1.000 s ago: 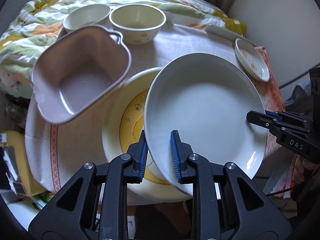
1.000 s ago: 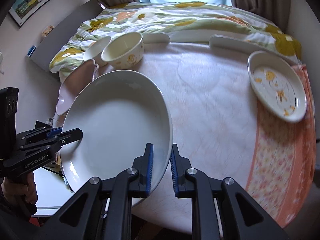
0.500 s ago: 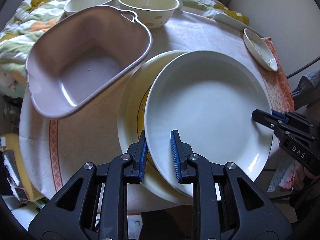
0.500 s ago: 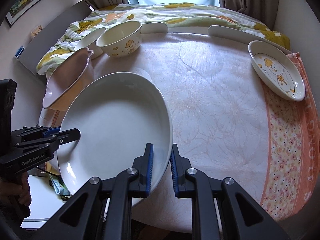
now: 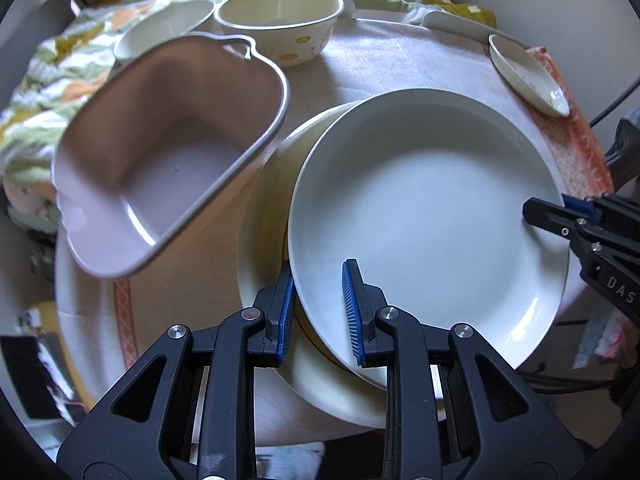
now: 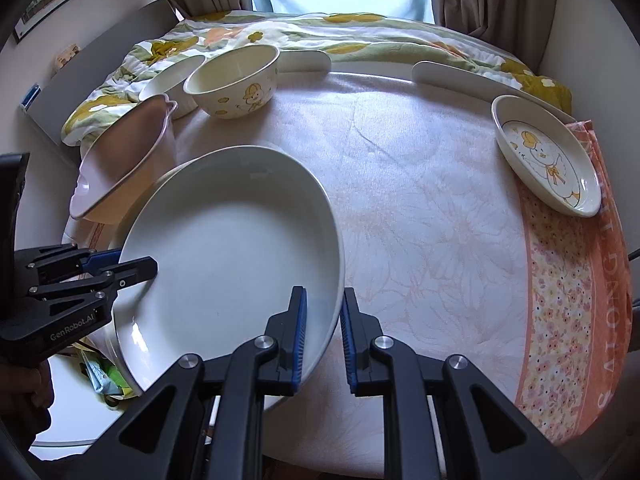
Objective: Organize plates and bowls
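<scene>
At near-left table edge, white plate point(image 6: 228, 248) sat over yellow-print plate point(image 5: 264, 220), left gripper point(image 5: 318, 312) and right gripper point(image 6: 322, 340) each clamped on its rim. Risk: uneven release could slide it off stack. Pink dish point(image 5: 160, 152) crowded just left; duck bowl point(image 6: 234, 82), duck plate point(image 6: 548, 160) far.

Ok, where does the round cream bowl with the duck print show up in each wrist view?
Left wrist: the duck-print bowl sits top centre, just behind the pink dish's handle.
Right wrist: the same bowl sits upper left, at the table's far edge.
Shared landmark: the big white plate, held in both tongs, lies nearer the camera than the bowl in both views.
</scene>
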### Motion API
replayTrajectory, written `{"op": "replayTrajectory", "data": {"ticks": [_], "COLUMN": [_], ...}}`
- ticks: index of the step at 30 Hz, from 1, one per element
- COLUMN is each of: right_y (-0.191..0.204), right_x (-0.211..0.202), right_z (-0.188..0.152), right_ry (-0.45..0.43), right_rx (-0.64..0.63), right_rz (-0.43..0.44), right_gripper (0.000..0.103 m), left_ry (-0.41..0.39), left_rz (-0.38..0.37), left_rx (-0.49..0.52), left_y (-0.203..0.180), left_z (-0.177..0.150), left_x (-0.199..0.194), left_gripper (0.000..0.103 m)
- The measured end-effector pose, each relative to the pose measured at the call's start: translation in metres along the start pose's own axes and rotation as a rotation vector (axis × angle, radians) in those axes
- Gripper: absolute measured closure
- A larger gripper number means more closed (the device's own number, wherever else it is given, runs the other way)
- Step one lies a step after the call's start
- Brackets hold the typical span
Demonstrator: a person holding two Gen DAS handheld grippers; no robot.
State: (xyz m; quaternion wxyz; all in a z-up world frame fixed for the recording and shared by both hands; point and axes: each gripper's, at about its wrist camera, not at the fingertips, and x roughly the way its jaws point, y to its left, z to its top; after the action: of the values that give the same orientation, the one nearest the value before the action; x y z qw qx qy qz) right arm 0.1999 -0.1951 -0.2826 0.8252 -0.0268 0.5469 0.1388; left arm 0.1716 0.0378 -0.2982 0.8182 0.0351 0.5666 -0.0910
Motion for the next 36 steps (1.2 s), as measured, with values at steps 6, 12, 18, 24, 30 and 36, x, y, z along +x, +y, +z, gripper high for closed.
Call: {"op": "replayTrajectory", "data": {"ticks": [6, 12, 18, 24, 30, 36], "right_y": [0.003, 0.007, 0.015, 0.018, 0.023, 0.025], "right_x": [0.001, 0.0, 0.001, 0.002, 0.003, 0.003], "right_z": [0.0, 0.0, -0.001, 0.0, 0.0, 0.0], "right_ry": [-0.003, -0.005, -0.008, -0.005, -0.009, -0.009], "right_rx": [-0.004, -0.02, -0.057, -0.066, -0.083, -0.088], "right_rz": [-0.013, -0.037, -0.091, -0.12, -0.153, -0.165], "right_gripper": [0.088, 0.088, 0.088, 0.088, 0.088, 0.088], "left_ry": [-0.027, -0.039, -0.062, -0.079, -0.095, -0.098], "left_rz": [0.129, 0.175, 0.245, 0.305, 0.344, 0.365], "left_rx": [0.104, 0.139, 0.19, 0.251, 0.279, 0.299], "left_y": [-0.013, -0.016, -0.027, -0.033, -0.038, -0.041], "left_z": [0.0, -0.001, -0.005, -0.008, -0.011, -0.011], "left_x": [-0.003, -0.004, -0.004, -0.005, -0.005, -0.003], "left_gripper": [0.082, 0.082, 0.082, 0.083, 0.083, 0.083]}}
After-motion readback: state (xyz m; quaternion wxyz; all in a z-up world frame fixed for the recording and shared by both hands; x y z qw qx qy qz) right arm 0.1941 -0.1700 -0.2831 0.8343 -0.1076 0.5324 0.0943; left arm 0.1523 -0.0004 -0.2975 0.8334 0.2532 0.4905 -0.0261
